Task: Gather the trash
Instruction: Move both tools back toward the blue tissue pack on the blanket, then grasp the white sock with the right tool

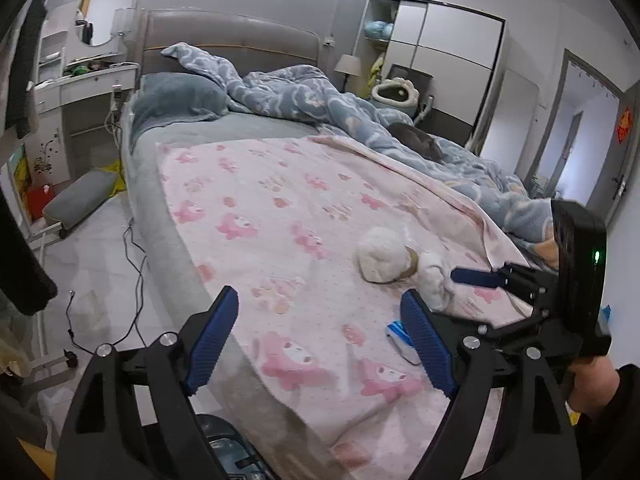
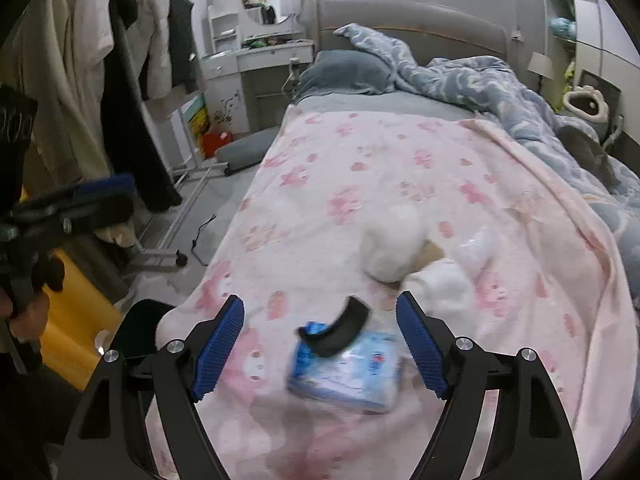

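On the pink blanket (image 2: 380, 168) lie crumpled white tissues (image 2: 390, 240) with a brown scrap, a clear plastic wrapper (image 2: 476, 250), a blue tissue pack (image 2: 348, 372) and a curved black piece (image 2: 340, 330) on top of the pack. My right gripper (image 2: 320, 346) is open, its jaws wide on either side of the pack, just above it. My left gripper (image 1: 320, 338) is open and empty over the bed's near left edge. The tissues (image 1: 382, 256) and the pack (image 1: 400, 338) show in the left wrist view beside its right finger. The right gripper (image 1: 480, 276) also shows there.
A blue quilt (image 1: 320, 100) and a dark cat (image 1: 418, 140) lie at the bed's far right. A dark bin (image 2: 140, 332) sits at the bed's near left corner. Cables (image 1: 132, 280) trail on the floor, with a clothes rack (image 2: 120, 80) and a dresser (image 2: 260, 60) to the left.
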A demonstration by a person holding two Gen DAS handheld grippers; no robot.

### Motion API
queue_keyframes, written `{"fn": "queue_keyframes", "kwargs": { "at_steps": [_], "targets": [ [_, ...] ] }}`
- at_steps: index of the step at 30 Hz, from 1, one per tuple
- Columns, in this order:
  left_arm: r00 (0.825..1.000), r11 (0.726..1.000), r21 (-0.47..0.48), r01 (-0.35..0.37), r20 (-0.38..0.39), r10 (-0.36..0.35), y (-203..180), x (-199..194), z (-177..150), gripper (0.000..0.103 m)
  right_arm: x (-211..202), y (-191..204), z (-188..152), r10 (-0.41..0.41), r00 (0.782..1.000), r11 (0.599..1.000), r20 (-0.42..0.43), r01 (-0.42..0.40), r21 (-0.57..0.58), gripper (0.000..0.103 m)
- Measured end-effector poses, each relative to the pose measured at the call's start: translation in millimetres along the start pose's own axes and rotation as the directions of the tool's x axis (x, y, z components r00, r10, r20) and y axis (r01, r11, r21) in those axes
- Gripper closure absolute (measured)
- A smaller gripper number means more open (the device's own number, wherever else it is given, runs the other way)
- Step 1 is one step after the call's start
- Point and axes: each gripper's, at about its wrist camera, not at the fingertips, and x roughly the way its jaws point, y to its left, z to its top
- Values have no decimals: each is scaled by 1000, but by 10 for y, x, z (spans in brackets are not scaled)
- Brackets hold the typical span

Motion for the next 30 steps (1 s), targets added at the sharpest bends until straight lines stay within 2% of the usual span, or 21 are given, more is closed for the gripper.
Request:
{"fn": "queue_keyframes", "kwargs": {
  "at_steps": [5,12,19,26,30],
  "targets": [
    [1000,999,29,20,-23,-20,-122,159,-29,18,-38,-276,-5,-20,1000,999,1,20,47,18],
    [994,995,10,98,-50,-98,-240,405,14,18,75,-649,-61,-58,998,992,-38,62,111,18],
    [985,989,16,146,-100,-144,-363,648,-28,17,276,-763,-132,-64,993,992,-102,75,99,18],
    [970,981,7,191,-152,-188,-423,842,-93,17,393,-797,-133,-54,992,992,-113,65,104,18],
    [968,981,0,195,-165,-192,-456,904,-142,17,444,-775,-125,-61,990,994,-127,71,81,37]
  ]
}}
